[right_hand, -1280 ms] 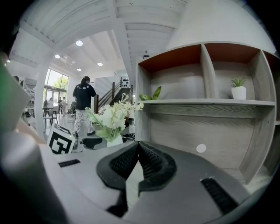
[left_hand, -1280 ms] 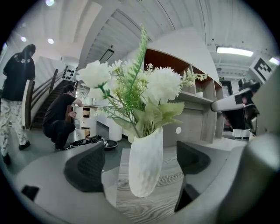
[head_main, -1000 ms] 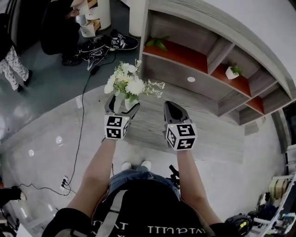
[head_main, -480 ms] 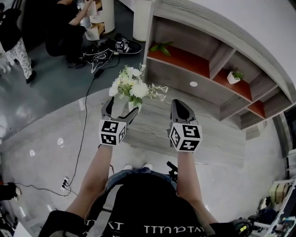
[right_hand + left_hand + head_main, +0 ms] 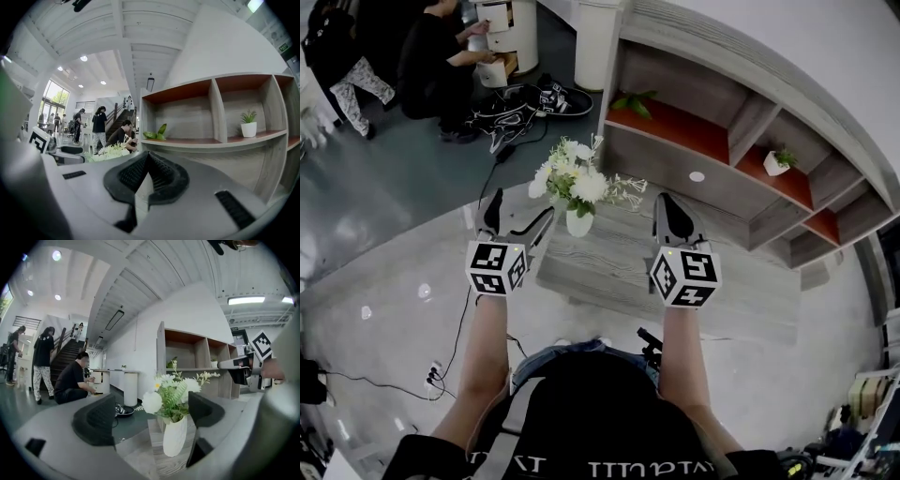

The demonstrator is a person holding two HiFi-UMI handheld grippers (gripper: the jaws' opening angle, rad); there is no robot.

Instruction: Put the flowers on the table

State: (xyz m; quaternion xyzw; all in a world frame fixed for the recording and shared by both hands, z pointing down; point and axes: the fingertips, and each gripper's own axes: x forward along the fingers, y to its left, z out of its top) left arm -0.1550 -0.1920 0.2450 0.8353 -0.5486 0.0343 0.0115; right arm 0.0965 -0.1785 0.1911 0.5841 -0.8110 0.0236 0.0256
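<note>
White flowers (image 5: 574, 178) with green sprigs stand upright in a small white vase (image 5: 578, 223) on the near left corner of the grey wood table (image 5: 609, 274). My left gripper (image 5: 517, 214) is open just left of the vase and holds nothing. In the left gripper view the vase (image 5: 175, 437) stands on the table (image 5: 159, 466) ahead of the open left gripper (image 5: 150, 416), closer to the right-hand pad (image 5: 204, 408), apart from both. My right gripper (image 5: 672, 214) is shut and empty over the table, right of the vase. In its own view the right gripper (image 5: 147, 176) shows closed pads, flowers (image 5: 110, 151) at left.
A grey shelf unit (image 5: 741, 122) with orange-red shelves stands behind the table, with a leafy plant (image 5: 630, 99) and a small potted plant (image 5: 779, 159). People (image 5: 431, 66) crouch and stand at upper left by white drawers (image 5: 502, 23). Shoes (image 5: 534, 97) and a black cable (image 5: 473, 281) lie on the floor.
My left gripper has opened, let go of the vase and drawn back to the left. The vase now stands on the table corner. The right gripper stayed shut, shifting slightly.
</note>
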